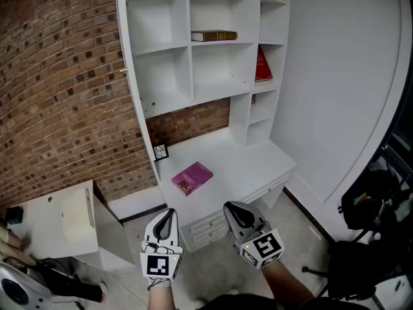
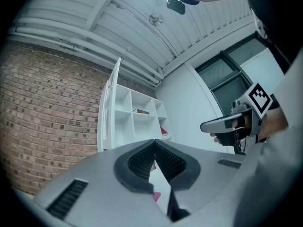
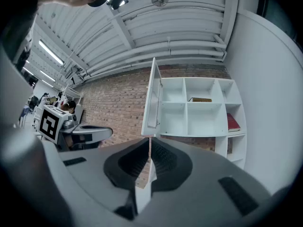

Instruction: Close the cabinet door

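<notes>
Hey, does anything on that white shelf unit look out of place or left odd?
Yes. The cabinet door stands swung wide open at the left side of the shelf unit, edge-on from the head view. The magenta book lies skewed to the edges of the desk. Nothing looks spilled or broken.

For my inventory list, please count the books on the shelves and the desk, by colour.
brown book: 1
red book: 1
pink book: 1
Total: 3
</notes>
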